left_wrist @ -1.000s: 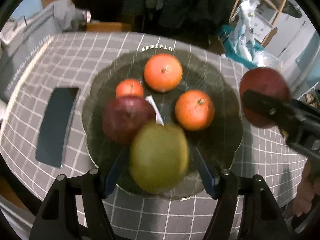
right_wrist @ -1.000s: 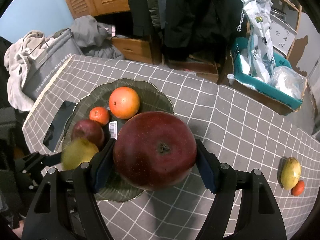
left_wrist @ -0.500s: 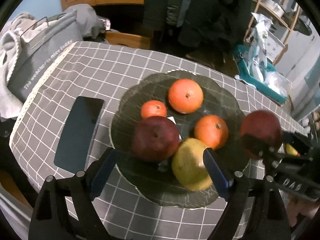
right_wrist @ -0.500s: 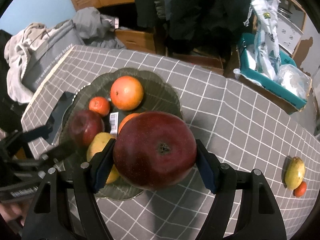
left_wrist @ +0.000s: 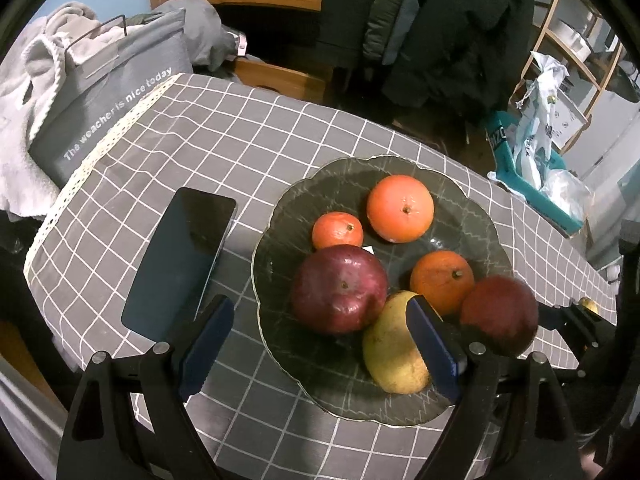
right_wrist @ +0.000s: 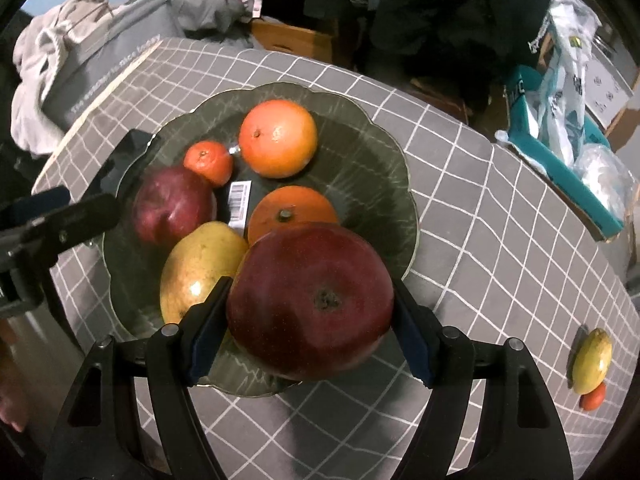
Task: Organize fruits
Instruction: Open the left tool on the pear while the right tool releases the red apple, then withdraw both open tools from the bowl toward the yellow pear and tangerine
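A dark glass plate [left_wrist: 472, 208] [right_wrist: 360, 120] on the checked tablecloth holds a red apple [left_wrist: 339, 289] [right_wrist: 172, 204], a yellow-green pear [left_wrist: 390, 348] [right_wrist: 200, 264], a big orange [left_wrist: 400, 208] [right_wrist: 278, 138], a second orange [left_wrist: 442, 282] [right_wrist: 294, 210] and a small tangerine [left_wrist: 337, 230] [right_wrist: 209, 160]. My right gripper [right_wrist: 310, 304] is shut on a second large red apple [right_wrist: 310, 302] [left_wrist: 500, 316], held over the plate's near right edge. My left gripper [left_wrist: 320, 344] is open and empty, drawn back above the plate's near left rim.
A dark phone [left_wrist: 180, 260] lies left of the plate. A yellow fruit [right_wrist: 592, 356] and a small orange one [right_wrist: 593, 399] lie on the cloth far right. A grey bag [left_wrist: 108, 108] stands beyond the table's left edge, a teal bin [right_wrist: 560, 148] at the back right.
My left gripper has let go of the pear onto the plate and pulled back and up, open. My right gripper has carried its apple closer over the plate.
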Demonstrator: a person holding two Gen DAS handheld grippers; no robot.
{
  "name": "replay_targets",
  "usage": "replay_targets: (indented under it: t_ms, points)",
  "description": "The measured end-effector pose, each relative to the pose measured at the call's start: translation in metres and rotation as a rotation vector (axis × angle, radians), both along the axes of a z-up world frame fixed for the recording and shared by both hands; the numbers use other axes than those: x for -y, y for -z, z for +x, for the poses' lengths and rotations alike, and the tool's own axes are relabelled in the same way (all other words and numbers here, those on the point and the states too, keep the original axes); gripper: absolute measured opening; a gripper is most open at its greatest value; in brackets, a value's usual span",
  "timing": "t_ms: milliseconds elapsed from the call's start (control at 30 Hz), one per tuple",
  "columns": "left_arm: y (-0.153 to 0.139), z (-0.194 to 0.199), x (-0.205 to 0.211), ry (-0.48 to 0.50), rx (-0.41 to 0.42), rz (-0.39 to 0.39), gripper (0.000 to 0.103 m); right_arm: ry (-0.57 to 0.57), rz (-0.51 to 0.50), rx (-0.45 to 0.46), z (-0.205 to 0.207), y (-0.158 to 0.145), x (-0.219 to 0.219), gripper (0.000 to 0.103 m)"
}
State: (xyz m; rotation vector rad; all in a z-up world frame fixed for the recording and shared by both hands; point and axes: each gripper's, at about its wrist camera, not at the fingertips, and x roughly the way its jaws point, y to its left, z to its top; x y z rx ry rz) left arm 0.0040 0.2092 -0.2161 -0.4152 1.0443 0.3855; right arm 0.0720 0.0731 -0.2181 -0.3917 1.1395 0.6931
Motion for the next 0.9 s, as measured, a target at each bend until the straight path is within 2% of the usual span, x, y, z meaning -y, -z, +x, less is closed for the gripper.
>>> replay_targets:
  t_ms: [100, 333, 567, 900]
  points:
    - [-0.003, 0.0, -0.001, -0.002, 0.007, 0.003, 0.089, 0.005, 0.036, 0.04, 0.001, -0.016, 0.002, 0.088]
    - [-0.02, -0.001, 0.001, -0.003, 0.045, 0.016, 0.089, 0.073, 0.105, 0.086, 0.011, -0.048, 0.019, 0.088]
    - [-0.045, -0.001, 0.014, 0.022, 0.104, 0.029, 0.089, 0.146, 0.175, 0.171, 0.018, -0.092, 0.048, 0.088]
    - [-0.085, 0.0, 0.037, 0.076, 0.19, 0.075, 0.089, 0.198, 0.194, 0.317, 0.008, -0.138, 0.082, 0.088]
